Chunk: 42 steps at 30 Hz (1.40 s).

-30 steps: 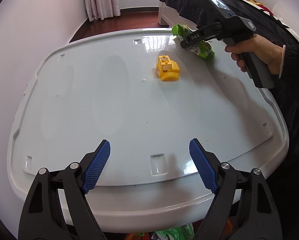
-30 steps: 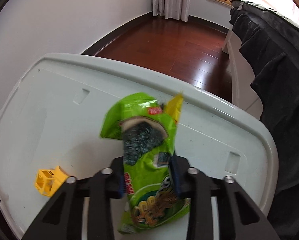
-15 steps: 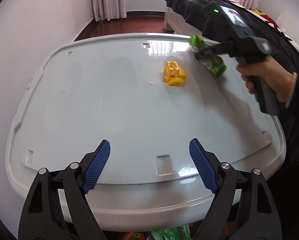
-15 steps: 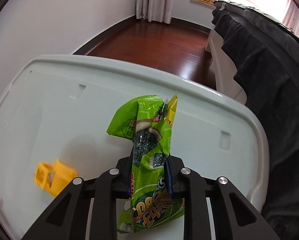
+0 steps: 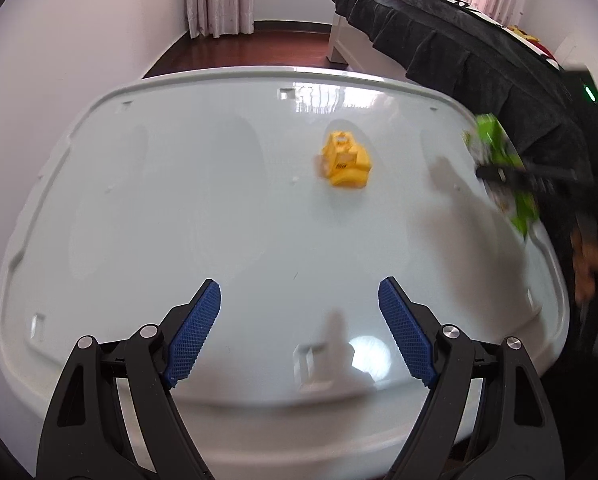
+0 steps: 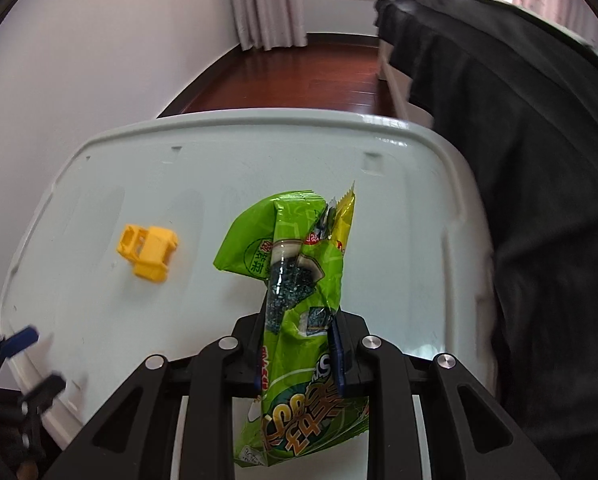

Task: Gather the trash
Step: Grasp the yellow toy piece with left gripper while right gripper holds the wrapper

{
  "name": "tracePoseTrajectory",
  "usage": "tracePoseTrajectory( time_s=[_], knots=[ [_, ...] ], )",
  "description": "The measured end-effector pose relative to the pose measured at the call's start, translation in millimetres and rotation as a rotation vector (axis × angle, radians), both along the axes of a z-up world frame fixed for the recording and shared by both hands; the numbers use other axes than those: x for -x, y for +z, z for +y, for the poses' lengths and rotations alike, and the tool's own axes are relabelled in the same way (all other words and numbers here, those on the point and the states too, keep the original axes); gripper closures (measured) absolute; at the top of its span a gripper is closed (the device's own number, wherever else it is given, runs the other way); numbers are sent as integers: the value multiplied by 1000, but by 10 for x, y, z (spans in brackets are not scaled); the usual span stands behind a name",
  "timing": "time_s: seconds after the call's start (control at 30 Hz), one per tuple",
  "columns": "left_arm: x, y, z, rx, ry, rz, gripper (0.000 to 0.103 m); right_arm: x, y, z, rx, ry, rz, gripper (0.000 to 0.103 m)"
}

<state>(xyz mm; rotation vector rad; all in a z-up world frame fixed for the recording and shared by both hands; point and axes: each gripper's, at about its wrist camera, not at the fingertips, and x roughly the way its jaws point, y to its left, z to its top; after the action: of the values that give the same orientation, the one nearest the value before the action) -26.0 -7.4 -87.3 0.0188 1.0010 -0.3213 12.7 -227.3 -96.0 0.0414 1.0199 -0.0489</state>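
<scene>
A crumpled green snack wrapper [image 6: 295,280] hangs above the white table [image 6: 99,280], pinched between the blue pads of my right gripper [image 6: 299,356], which is shut on it. In the left wrist view the same wrapper [image 5: 499,164] and the right gripper [image 5: 511,174] are blurred at the table's right edge, with a hand [image 5: 591,260] behind them. A yellow toy truck [image 5: 345,160] lies on the table's far half, also visible in the right wrist view as the truck [image 6: 149,252] left of the wrapper. My left gripper [image 5: 299,332] stands open over the table's near edge, nothing between its fingers.
A dark blanket [image 6: 519,160] drapes over a bed along the table's right side. A white wall [image 5: 79,60] runs on the left, wooden floor [image 6: 319,76] and curtains beyond the far edge. The left gripper's blue fingertips [image 6: 23,338] show at the lower left of the right wrist view.
My right gripper pinched tighter on the green wrapper and carried it from the table's far right toward the right edge, lifted off the surface. The left gripper stayed put.
</scene>
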Motion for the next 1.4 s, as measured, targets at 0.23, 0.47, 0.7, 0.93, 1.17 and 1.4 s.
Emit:
tracePoseTrajectory(
  time_s=[0.23,0.47,0.7,0.93,1.17,1.4],
  knots=[
    [-446,-55,-400,-5,20,9,24,9,44,-198,-54,-27,-37,79],
    [-952,-249,-659,16,72,65,24,-7,104,-223,-68,-2,-61,79],
    [-1114,-310,-817,-109,55,2,24,4,104,-404,-118,-43,-64,78],
    [-1085,-346,-874,-168,47,-61,28,4,121,-384,-121,-29,-70,78],
    [-995,-315,-980,-230,-22,-111,64,11,119,-397,-129,-33,-74,78],
    [-1046,-318,-998,-242,-74,-131,64,10,127,-407,-136,-30,-77,78]
  ],
)
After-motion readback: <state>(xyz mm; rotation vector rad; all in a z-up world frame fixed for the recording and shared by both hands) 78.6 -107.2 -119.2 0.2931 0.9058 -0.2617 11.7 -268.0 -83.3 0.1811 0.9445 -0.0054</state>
